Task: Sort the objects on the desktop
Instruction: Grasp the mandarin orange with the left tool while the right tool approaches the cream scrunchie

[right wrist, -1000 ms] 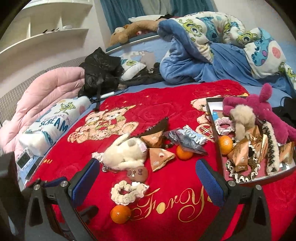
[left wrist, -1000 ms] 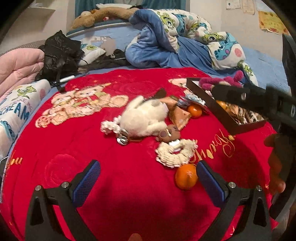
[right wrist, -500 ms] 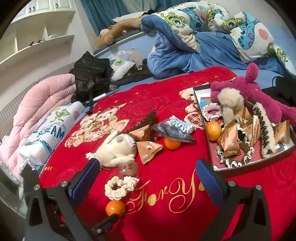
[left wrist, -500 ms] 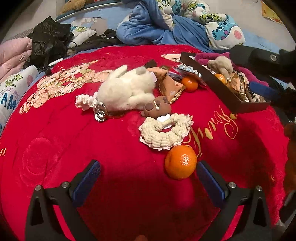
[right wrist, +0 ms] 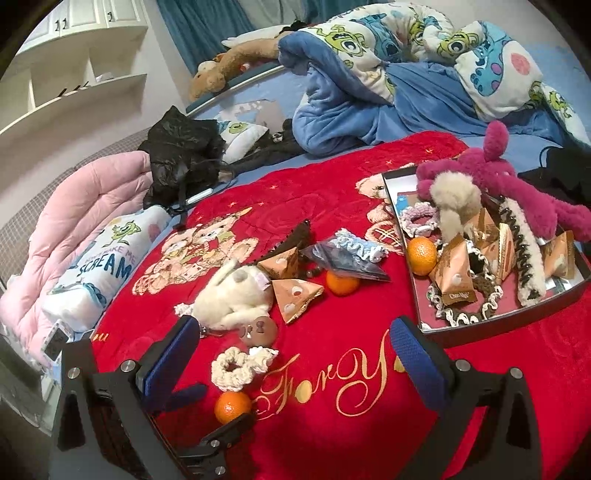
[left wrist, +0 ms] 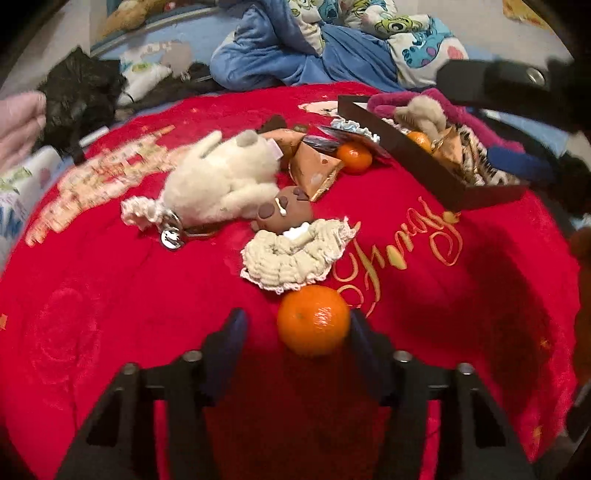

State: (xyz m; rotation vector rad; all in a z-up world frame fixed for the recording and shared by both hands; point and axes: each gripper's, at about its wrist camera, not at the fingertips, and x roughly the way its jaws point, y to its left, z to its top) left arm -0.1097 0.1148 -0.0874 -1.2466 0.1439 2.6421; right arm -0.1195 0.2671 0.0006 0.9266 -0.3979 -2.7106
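While closing, left tongs (left wrist: 295, 332) flank a round, dimpled tangerine (left wrist: 313, 319).

Location: home bedroom | Evidence: bed (right wrist: 236, 92) with rumpled cartoon-print duvet (right wrist: 424, 48); red embroidered blanket (right wrist: 332, 424) as work surface; pink quilt (right wrist: 74, 214); white wall shelves (right wrist: 74, 81); teal curtain (right wrist: 207, 26); plush toy (right wrist: 236, 59) at bed edge
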